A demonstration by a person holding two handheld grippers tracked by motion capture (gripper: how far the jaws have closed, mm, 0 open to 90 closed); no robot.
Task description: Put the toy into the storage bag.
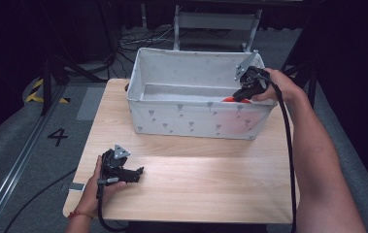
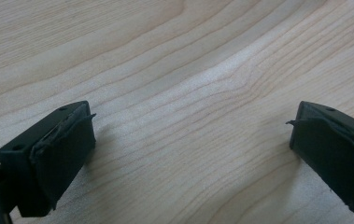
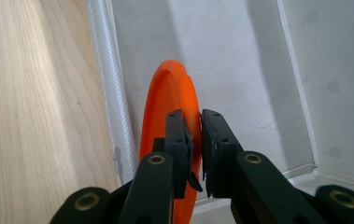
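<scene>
1. Right gripper view: my right gripper [image 3: 194,154] has its two black jaws pinched on the rim of a flat orange plastic disc [image 3: 165,107], which stands on edge. The disc runs up and away from the jaws, its broad face turned to their left.

2. Just left of the jaws is the near wall of the white fabric storage box with a grey printed pattern [image 3: 114,116]; the disc sits close against the inside of that wall, though I cannot tell whether it touches. Ahead of the jaws and to their right is the box's pale floor.

3. I judge the edge-on hold is what lets the disc pass close along the wall, either going into the box or coming out; I cannot say which.

4. High view: my right gripper [image 1: 243,93] dips over the box's near right corner, and a sliver of the orange disc [image 1: 229,99] shows just under the jaws, behind the rim [image 1: 172,99].

5. Left gripper view: my left gripper [image 2: 191,149] has its jaws wide apart with nothing between them, only the light wooden tabletop [image 2: 174,70] below and ahead.

6. High view again: my left gripper [image 1: 123,170] rests low by the table's near left edge, well apart from the box, seemingly parked clear of my working hand.
</scene>
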